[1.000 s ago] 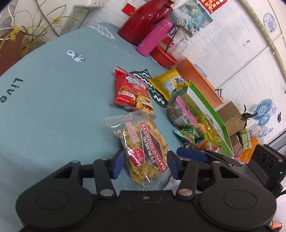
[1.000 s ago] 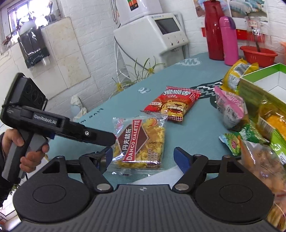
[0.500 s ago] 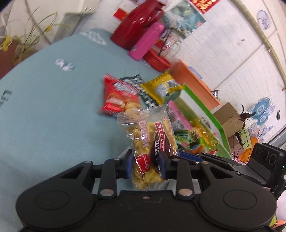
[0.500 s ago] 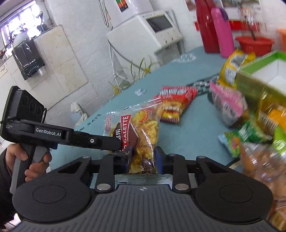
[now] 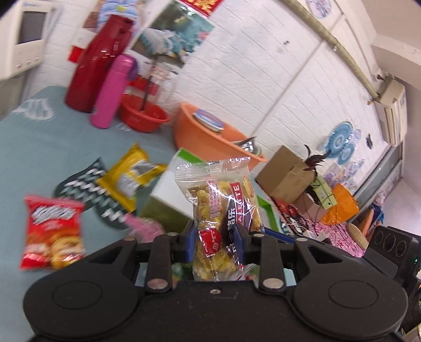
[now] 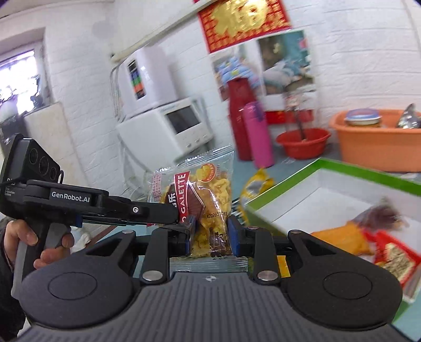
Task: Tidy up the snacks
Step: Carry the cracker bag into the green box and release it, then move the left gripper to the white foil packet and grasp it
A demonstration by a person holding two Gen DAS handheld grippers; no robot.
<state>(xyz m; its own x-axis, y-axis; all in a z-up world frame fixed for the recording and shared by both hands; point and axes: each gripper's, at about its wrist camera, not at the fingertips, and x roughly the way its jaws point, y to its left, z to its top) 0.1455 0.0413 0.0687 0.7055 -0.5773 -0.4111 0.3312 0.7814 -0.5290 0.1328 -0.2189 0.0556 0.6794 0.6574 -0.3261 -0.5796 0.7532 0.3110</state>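
White-painted brick walls (image 5: pixel 263 79) enclose the room. A red hanging with gold characters (image 6: pixel 242 21) is fixed high on the wall, above a printed poster (image 6: pixel 284 60). A thin pipe (image 5: pixel 329 39) runs aslant along the upper wall toward a white air-conditioning unit (image 5: pixel 392 113). Blue round paper ornaments (image 5: pixel 339 142) decorate the far wall. To one side a bright window (image 6: pixel 15 79) lets in daylight, and a pale slab (image 6: pixel 44 136) leans beneath it. A teal cloth (image 5: pixel 39 147) covers the worktop. Beyond its far edge stands a brown cardboard box (image 5: pixel 284 173)
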